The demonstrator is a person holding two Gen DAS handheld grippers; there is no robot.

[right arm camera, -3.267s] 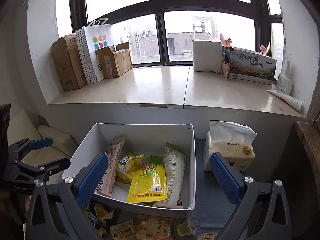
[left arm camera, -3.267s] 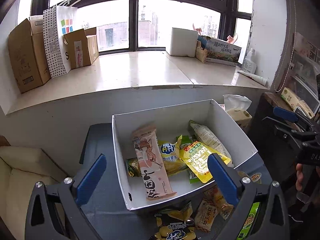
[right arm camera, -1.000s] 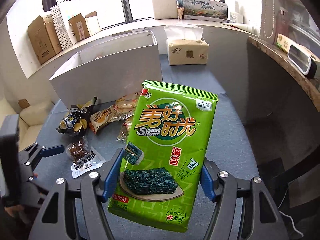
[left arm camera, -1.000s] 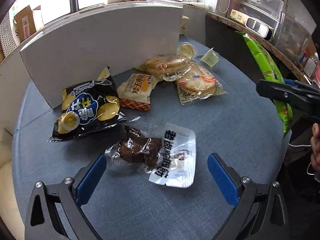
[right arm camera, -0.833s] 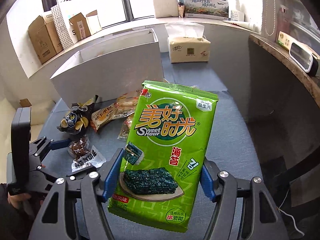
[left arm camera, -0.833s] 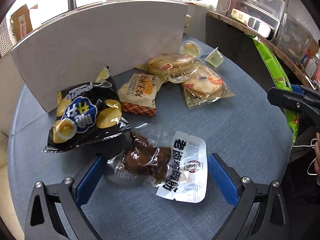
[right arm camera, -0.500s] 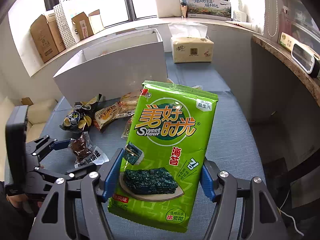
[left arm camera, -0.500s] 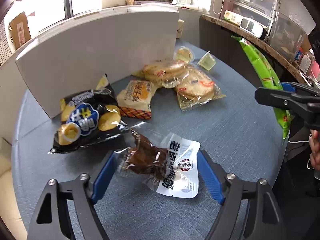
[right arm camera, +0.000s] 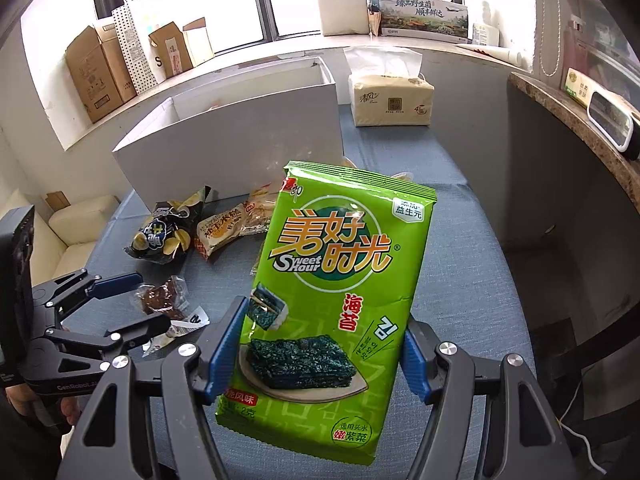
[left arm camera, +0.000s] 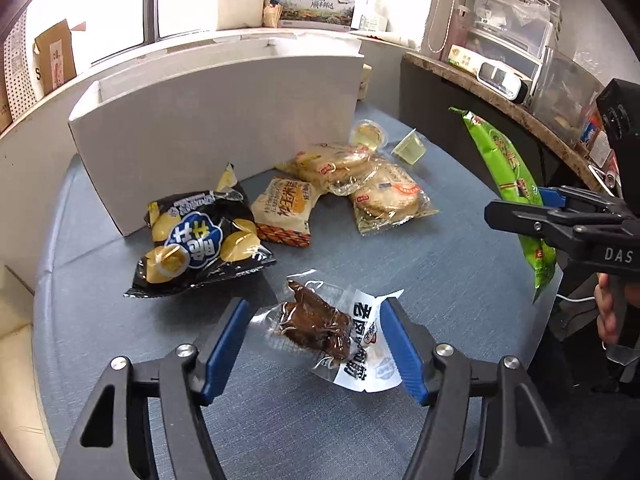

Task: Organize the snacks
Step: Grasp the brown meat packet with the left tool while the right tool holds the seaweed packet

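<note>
Left wrist view takes in the blue-grey table [left arm camera: 460,280] first, with the white box [left arm camera: 224,120] standing at its far side — its near wall faces the camera, so nothing inside shows. Loose snacks lie on the table in front of that wall: a black chip bag [left arm camera: 200,240] at the left, an orange-and-cream cake packet [left arm camera: 286,212] just beside it, two clear-wrapped pastries [left arm camera: 360,180] overlapping one another, and two small jelly cups [left arm camera: 370,134] near the box's right corner.

Right wrist view is filled by the green seaweed packet [right arm camera: 336,304], held upright off the table; the right gripper [right arm camera: 320,352] is clamped on its lower half, blue pads pressed against both side edges. A tissue pack [right arm camera: 390,98] stands behind, to the right of the box.

Smallest is the braised-meat pouch [left arm camera: 332,332] — clear film with a white printed end. The left gripper [left arm camera: 316,340] has its pads pressed to the pouch's two sides, and the film crumples upward between them. Whether the pouch is off the table I cannot tell.
</note>
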